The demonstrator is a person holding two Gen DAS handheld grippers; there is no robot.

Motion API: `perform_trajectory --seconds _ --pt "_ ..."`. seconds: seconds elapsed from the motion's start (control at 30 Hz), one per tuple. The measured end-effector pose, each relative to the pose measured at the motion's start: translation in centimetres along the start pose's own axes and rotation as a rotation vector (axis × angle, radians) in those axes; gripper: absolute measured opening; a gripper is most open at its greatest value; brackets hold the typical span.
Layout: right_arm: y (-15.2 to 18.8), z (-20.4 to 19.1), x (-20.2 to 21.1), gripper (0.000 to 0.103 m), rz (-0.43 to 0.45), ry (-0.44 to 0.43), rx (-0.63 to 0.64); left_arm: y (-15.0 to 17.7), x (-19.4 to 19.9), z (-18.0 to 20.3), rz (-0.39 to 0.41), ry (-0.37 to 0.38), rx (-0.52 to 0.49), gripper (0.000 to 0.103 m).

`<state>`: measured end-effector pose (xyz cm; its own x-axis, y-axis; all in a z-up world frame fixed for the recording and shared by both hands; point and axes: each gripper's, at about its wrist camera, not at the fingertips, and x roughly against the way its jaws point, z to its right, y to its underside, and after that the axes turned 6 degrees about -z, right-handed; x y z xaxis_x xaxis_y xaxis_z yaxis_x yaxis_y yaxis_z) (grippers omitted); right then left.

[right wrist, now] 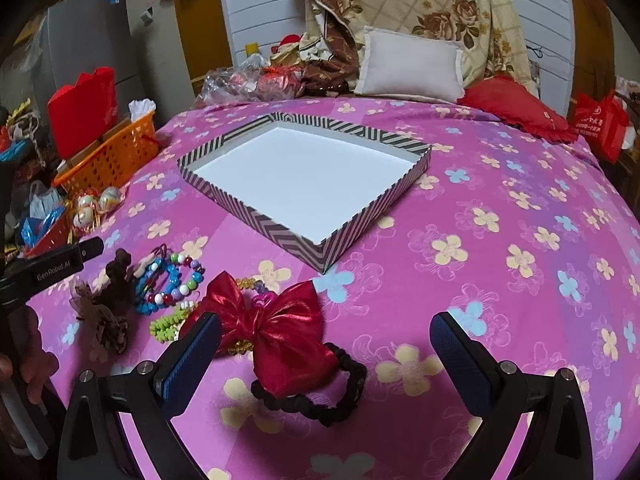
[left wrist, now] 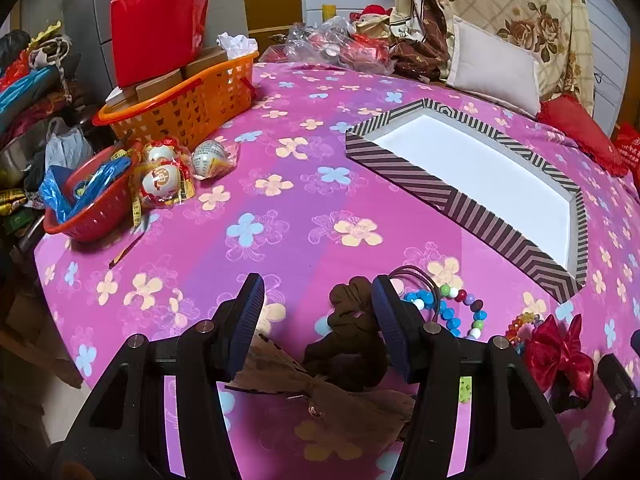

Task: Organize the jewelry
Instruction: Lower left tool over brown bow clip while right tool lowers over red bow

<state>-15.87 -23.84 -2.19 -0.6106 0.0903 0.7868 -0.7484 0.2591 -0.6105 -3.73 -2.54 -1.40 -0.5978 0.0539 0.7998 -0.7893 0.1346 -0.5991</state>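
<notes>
A shallow striped box (right wrist: 280, 232) with a white floor lies open on the pink flowered bedspread (right wrist: 520, 240). In the left wrist view it shows as the striped box (left wrist: 400, 168) at right. My left gripper (left wrist: 318, 284) is open just above the cloth. A brown fabric hair piece (left wrist: 352, 332) lies between its fingers, close to the right one. Beaded bracelets (left wrist: 460, 312) lie just to its right. My right gripper (right wrist: 326, 320) stands wide open around a red bow (right wrist: 280, 336) on a black scrunchie, with the left pad close beside the bow. The bracelets (right wrist: 172, 284) and a green beaded piece (right wrist: 168, 324) lie left of the bow.
An orange basket (left wrist: 188, 108) with a red bag (left wrist: 156, 28), a red bowl (left wrist: 88, 200) and wrapped eggs (left wrist: 164, 176) crowd the bed's left edge. Pillows (right wrist: 408, 64) and a quilt are piled at the far side. A hand (right wrist: 24, 360) shows at lower left.
</notes>
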Motion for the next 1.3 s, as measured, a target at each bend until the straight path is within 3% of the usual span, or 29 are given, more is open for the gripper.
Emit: perform_trajectory --seconds 1.3 --pt "0.16 -0.35 -0.2 0.103 0.001 0.039 0.031 0.53 -0.07 0.67 -0.023 0.02 -0.015 0.056"
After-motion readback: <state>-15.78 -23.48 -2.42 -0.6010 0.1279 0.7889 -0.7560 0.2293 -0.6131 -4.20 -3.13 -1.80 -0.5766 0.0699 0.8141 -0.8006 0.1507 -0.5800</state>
